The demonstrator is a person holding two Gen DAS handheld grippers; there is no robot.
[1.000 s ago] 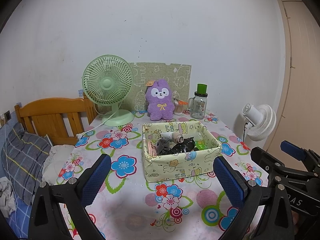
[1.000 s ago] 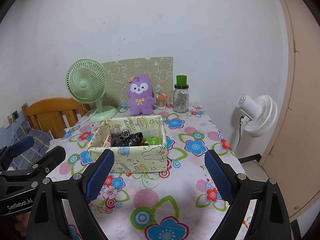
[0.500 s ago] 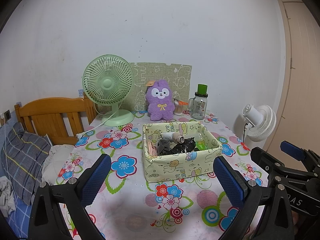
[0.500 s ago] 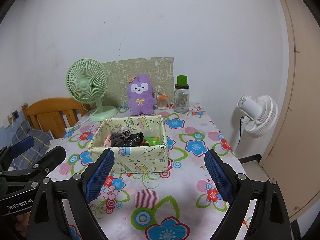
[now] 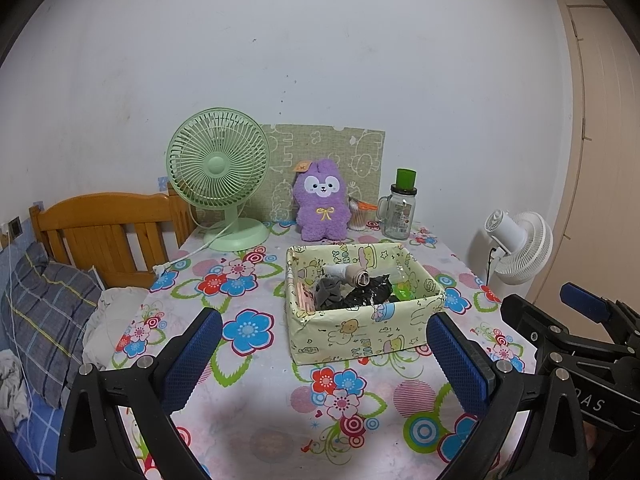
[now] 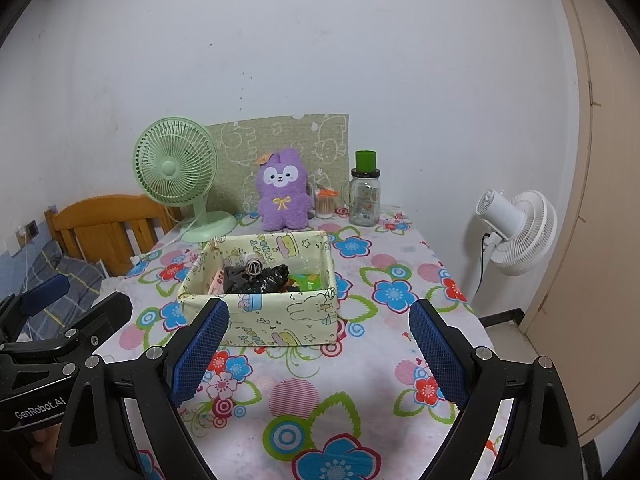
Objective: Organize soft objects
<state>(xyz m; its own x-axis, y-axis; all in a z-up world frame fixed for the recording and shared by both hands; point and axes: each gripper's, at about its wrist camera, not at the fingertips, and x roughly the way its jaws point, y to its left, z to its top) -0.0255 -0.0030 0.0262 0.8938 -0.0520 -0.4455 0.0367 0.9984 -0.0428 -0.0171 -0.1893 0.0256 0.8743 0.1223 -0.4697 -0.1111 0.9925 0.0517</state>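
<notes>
The box (image 5: 362, 304) sits mid-worktop (image 5: 256, 396) holding rolled socks (image 5: 352, 274) and dark soft bits, just as a second ago; nothing has shifted. Both the left tongs (image 5: 320, 360) and right tongs (image 6: 318, 354) hover short of it, spread wide and empty. That fits sorting either finished or pending.

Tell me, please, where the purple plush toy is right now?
In both views the purple plush toy stands upright at the table's far edge, between the green fan and the glass jar.

I see almost no change, my right gripper (image 6: 316, 354) creeps slightly nearer the fabric box (image 6: 260, 320), jaws equally wide.
</notes>
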